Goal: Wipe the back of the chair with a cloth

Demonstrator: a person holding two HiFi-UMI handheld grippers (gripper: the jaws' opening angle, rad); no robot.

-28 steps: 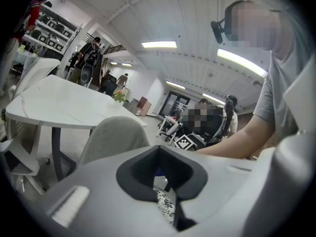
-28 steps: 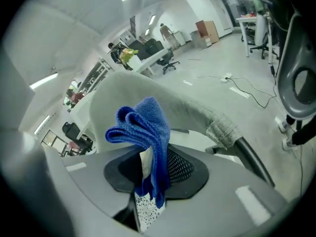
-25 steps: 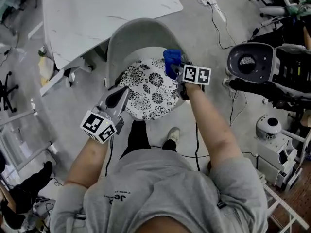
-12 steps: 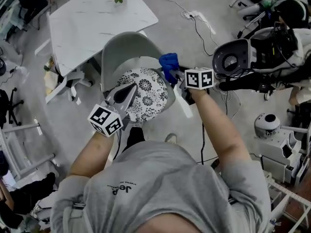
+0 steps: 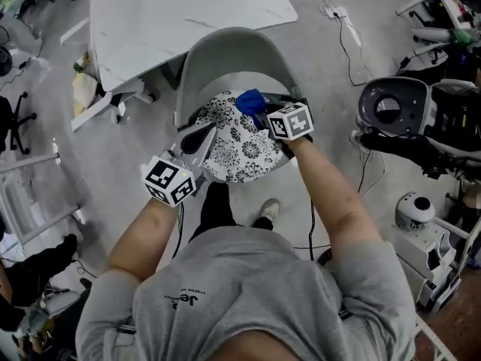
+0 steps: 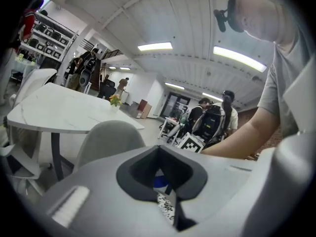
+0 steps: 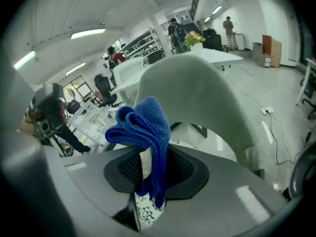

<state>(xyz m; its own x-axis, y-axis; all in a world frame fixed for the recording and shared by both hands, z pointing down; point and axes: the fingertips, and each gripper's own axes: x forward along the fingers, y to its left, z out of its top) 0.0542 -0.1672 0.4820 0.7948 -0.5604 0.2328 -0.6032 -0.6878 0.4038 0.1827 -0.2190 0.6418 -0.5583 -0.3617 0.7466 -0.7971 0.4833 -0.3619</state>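
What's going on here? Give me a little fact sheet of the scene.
Chair: grey shell, floral seat cushion
Cloth: blue, bunched, clamped in the right gripper
Left gripper: jaws together, empty, above the cushion
Wiping: cloth held before the chair's back; contact unclear
Behind chair: white table

At the top of the head view, a white marble-veined surface (image 5: 180, 13) on a grey concrete floor (image 5: 135, 171). Right of it on that floor, a white power strip (image 5: 336, 11). Further right, a grey round-faced machine (image 5: 391, 105), and below that a small white domed device (image 5: 415, 207). In the left gripper view, a small pot of yellow flowers (image 6: 115, 100) near the surface's far edge, long ceiling light strips (image 6: 155, 47) overhead, a dark backpack (image 6: 216, 122) on a standing person behind.
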